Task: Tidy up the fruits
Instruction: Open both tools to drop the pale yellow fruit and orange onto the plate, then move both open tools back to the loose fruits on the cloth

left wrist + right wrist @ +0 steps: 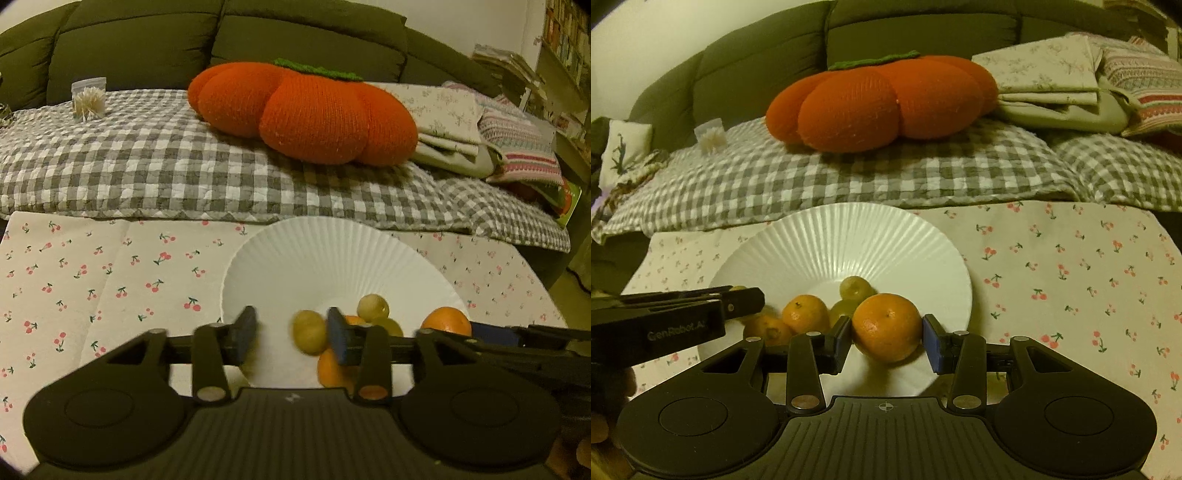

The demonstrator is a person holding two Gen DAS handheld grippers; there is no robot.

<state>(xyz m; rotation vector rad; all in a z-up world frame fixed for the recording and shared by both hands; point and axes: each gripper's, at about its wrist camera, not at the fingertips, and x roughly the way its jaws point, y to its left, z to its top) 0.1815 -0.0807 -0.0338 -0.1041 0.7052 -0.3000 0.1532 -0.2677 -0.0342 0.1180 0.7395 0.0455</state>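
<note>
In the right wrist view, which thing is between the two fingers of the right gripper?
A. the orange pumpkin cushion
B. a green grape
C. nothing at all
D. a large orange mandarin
D: in the right wrist view the large orange mandarin sits over the white plate, between the blue pads of the right gripper; whether the pads touch it cannot be told.

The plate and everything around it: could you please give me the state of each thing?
White plate: upright, holding fruit.
Large orange: on the plate, between the jaws.
Right gripper: open, not clamped.
Left gripper: open over the plate.
Green fruit: blurred, between the left jaws.
Pumpkin cushion: resting on the checked blanket.
</note>
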